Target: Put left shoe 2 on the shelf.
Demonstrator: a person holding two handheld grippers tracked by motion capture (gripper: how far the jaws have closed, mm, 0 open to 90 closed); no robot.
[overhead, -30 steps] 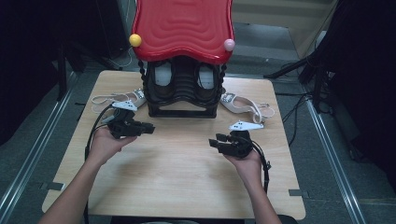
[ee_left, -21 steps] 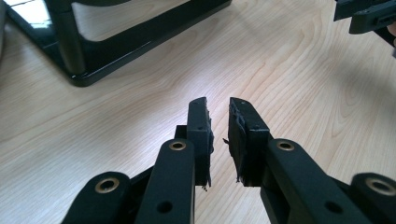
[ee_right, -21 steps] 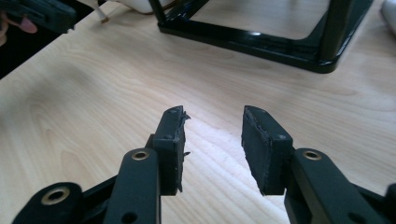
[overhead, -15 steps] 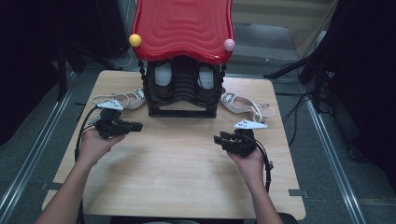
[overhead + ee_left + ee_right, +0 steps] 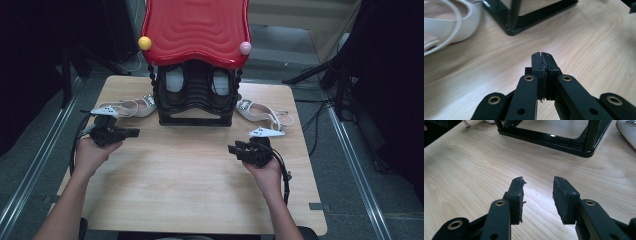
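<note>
Since the earlier frames, the left gripper (image 5: 131, 132) has shifted outward toward the table's left edge, and its jaws have just been closing; they now stand pressed together with nothing between them, as the left gripper view confirms (image 5: 541, 58). It hovers over bare wood just short of the left sandal (image 5: 134, 107), not touching it. That white strappy sandal lies beside the left foot of the black shoe rack (image 5: 195, 120), its toe close to the frame (image 5: 446, 27).

Right gripper (image 5: 235, 149) has kept its place, held over the right half of the table (image 5: 190, 190). Its jaws stand partly open, a moderate gap between the pads (image 5: 562, 197), holding nothing and touching nothing. The right sandal (image 5: 262, 115) lies beyond it, near the rack's right foot and close to the table's right edge.

Rack stands at the rear centre under a red wavy top (image 5: 195, 27), with a pair of shoes inside. A broad stretch of wood lies between the two grippers and toward the near edge.
</note>
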